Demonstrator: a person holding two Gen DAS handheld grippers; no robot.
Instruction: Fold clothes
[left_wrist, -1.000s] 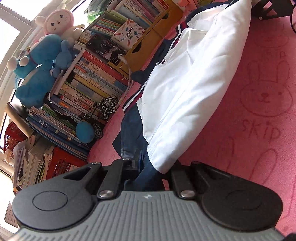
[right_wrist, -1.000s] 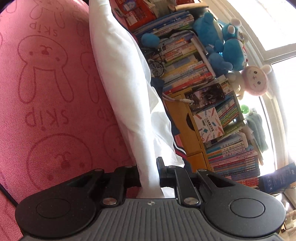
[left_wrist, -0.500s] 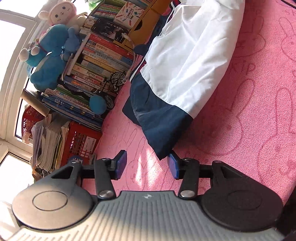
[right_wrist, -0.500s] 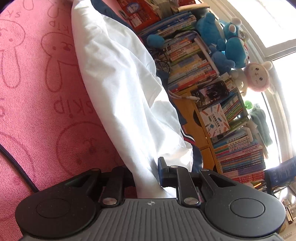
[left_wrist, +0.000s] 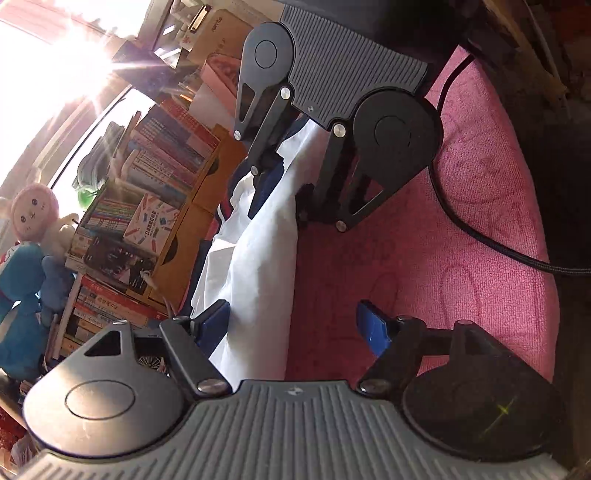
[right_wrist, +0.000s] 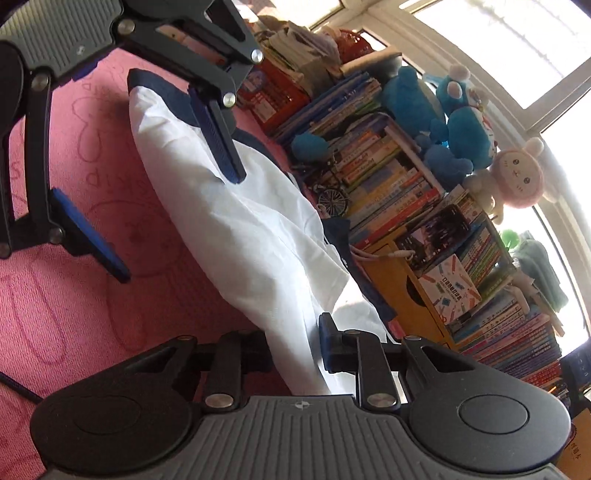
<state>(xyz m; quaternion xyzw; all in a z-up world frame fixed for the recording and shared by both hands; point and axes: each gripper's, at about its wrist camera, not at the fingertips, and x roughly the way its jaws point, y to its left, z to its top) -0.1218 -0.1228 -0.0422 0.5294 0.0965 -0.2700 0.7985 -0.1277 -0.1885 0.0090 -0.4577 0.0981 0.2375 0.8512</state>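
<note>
**Garment pinched at one end, free at the other**

Garment (left_wrist: 258, 258) of white cloth with navy trim is seen in the left wrist view as a long, narrow bundle stretched across the pink towel (left_wrist: 424, 258) toward a wall of stacked books (left_wrist: 162, 155). The left claw (left_wrist: 291, 325) is held with its blue pads wide apart; one pad sits at the cloth's edge, yet nothing is gripped. Opposite, the right claw (left_wrist: 279, 192) is seen clamped on the far end, probably to keep the strip taut while a fold is set.

In the right wrist view, the right claw (right_wrist: 295, 350) is closed on a gathered fold of the garment (right_wrist: 251, 229), the white cloth passing between its fingers. The left claw (right_wrist: 177, 221) is poised spread above the far, navy-edged end, one finger hanging over the cloth, the other over the towel (right_wrist: 55, 314). Plush toys (right_wrist: 461, 110) are seen on the books behind. How far folding has gone cannot be judged.
</note>
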